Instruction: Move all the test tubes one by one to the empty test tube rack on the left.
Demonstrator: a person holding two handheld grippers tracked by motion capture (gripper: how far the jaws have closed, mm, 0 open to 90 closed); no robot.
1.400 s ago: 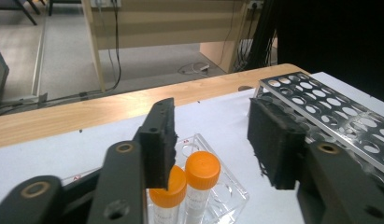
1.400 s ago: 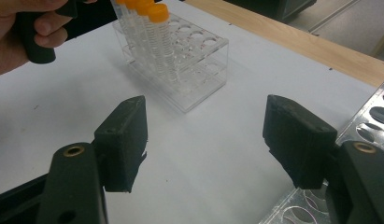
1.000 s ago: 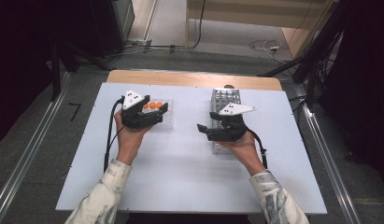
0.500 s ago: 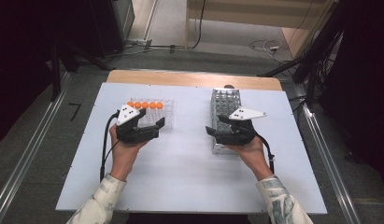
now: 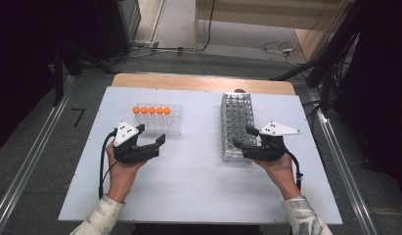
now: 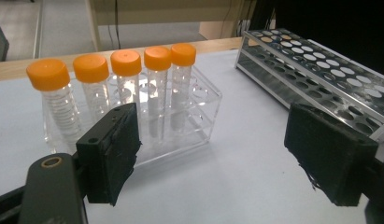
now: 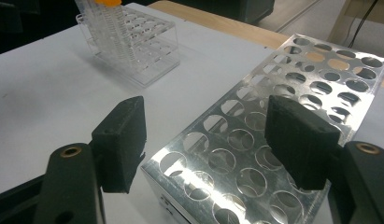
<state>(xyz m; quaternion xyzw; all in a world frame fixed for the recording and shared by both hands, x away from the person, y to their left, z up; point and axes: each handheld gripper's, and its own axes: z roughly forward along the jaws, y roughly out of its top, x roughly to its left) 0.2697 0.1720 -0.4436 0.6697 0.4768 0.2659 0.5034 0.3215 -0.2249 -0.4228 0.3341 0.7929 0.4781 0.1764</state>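
Note:
A clear plastic rack (image 5: 169, 125) holds a row of several orange-capped tubes (image 5: 151, 110) at the table's back left. My left gripper (image 5: 152, 134) hovers just in front of it, open; its jaws have just been opening and nothing is between them. In the left gripper view the tubes (image 6: 126, 84) stand upright beyond the wide-apart gripper (image 6: 217, 154). A perforated metal rack (image 5: 236, 117) lies right of centre. My right gripper (image 5: 242, 137) is open at its near end. In the right gripper view, the gripper (image 7: 210, 140) straddles the near corner of the metal rack (image 7: 283, 93) without touching it.
The white tabletop (image 5: 198, 196) stretches bare towards the person. A wooden strip (image 5: 189, 82) runs along the far edge. Metal rails (image 5: 22, 176) flank the table on the floor, and cables (image 5: 281, 49) lie behind it.
Both hands have drawn back toward the near edge. The left gripper has come off the clear rack, uncovering the orange caps. The right gripper has slid right, to the metal rack's near end.

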